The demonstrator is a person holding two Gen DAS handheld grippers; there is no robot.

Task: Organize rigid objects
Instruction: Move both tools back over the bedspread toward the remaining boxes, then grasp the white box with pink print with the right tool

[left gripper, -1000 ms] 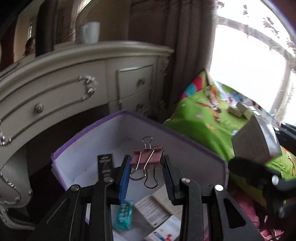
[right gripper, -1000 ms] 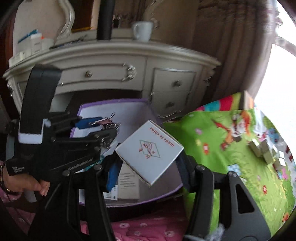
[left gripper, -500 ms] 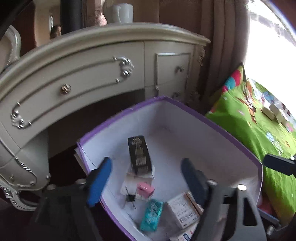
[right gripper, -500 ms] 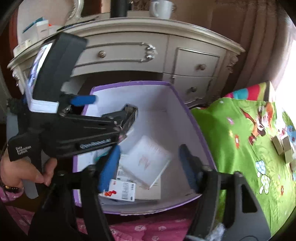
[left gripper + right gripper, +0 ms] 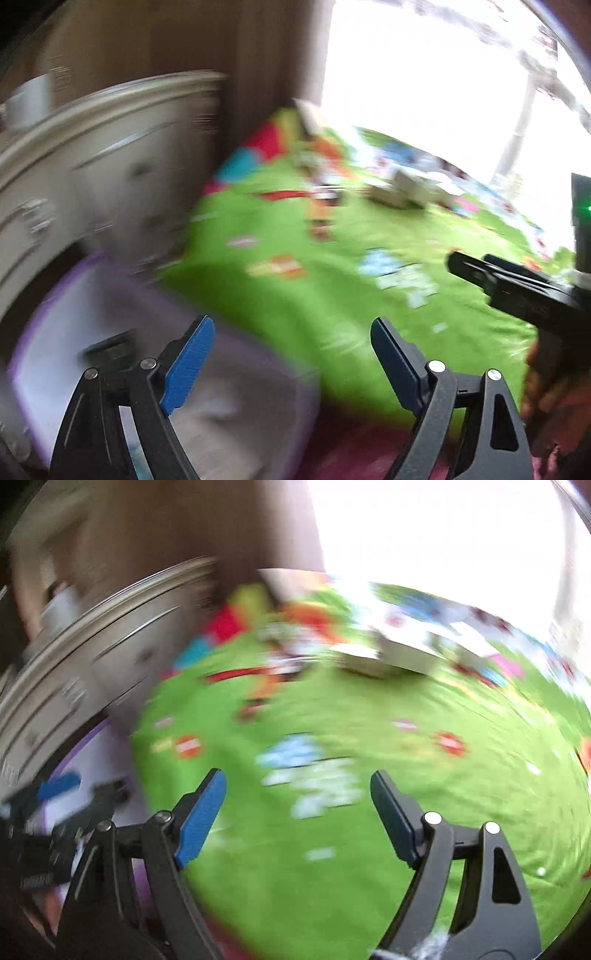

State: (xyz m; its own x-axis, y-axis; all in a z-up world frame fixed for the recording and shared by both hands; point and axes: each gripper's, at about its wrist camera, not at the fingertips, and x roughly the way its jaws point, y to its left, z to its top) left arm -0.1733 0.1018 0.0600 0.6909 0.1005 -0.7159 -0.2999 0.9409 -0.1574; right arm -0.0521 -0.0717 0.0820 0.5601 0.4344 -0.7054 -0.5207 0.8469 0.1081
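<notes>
Both views are blurred by motion. My left gripper (image 5: 291,332) is open and empty, above the right rim of the purple-edged box (image 5: 92,306) and the green play mat (image 5: 332,258). My right gripper (image 5: 297,786) is open and empty over the green mat (image 5: 369,738). Pale boxes (image 5: 402,188) lie far out on the mat; they also show in the right wrist view (image 5: 391,653). The box's corner (image 5: 96,753) sits at the left in the right wrist view. The other gripper's body (image 5: 517,288) shows at the right in the left wrist view.
A cream dresser with drawers (image 5: 92,155) stands behind the box, with a white mug (image 5: 29,99) on top. A brown curtain (image 5: 258,55) and a bright window (image 5: 424,74) lie beyond. Pink bedding (image 5: 351,443) lies below the mat's edge.
Both grippers let go of their loads, the binder clip and the white box, into the purple box, then swung right toward the green mat. Both are now open and empty.
</notes>
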